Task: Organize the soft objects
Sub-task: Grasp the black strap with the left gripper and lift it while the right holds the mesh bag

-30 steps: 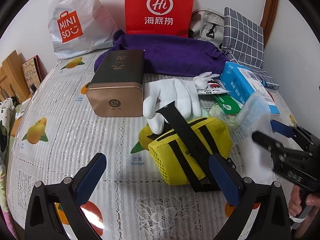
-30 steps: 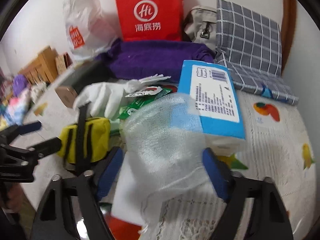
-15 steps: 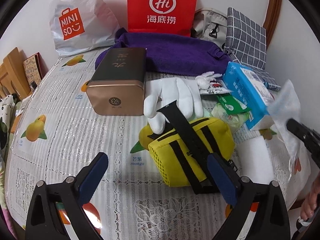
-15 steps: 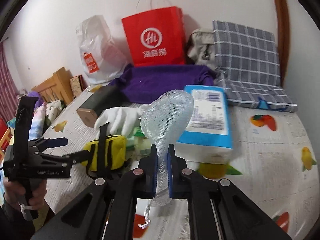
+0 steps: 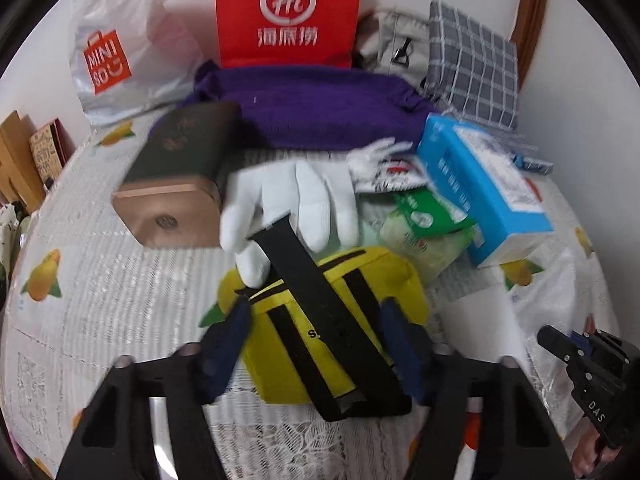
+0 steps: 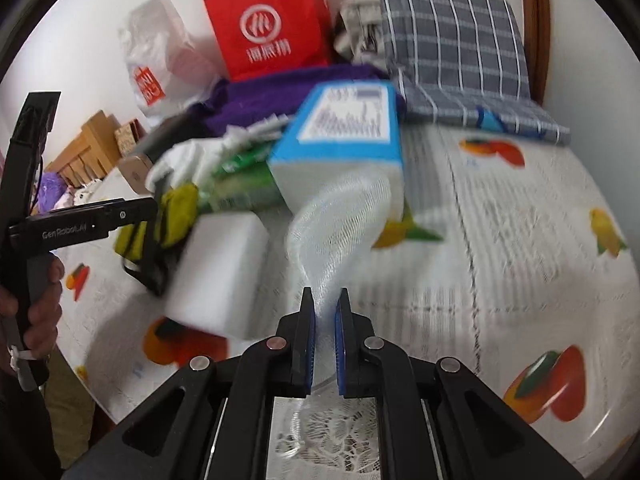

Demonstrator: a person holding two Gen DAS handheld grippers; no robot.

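A yellow pouch (image 5: 360,276) with black straps lies on the fruit-print cloth. It sits between the fingers of my left gripper (image 5: 316,332), whose jaws are closing. The pads are at its two sides, and blur hides whether they press it. A white glove (image 5: 296,200) rests against the pouch's far edge. My right gripper (image 6: 324,320) is shut on a white mesh net (image 6: 340,216) that trails up from the pads toward the blue tissue box (image 6: 344,128). In the left wrist view the right gripper (image 5: 560,340) is at the right edge. The left gripper (image 6: 136,208) shows at the left of the right wrist view.
A white foam block (image 6: 220,272) lies left of the net. A gold-fronted tin (image 5: 176,176), green packets (image 5: 424,220) and a purple towel (image 5: 312,104) crowd the middle. Red bag (image 5: 288,12), white shopping bag (image 5: 120,48) and checked pillow (image 5: 472,52) line the wall.
My left gripper moved forward over the yellow pouch and its fingers narrowed around it. The right gripper shut on the mesh net, raised it, then carried it lower and to the right.
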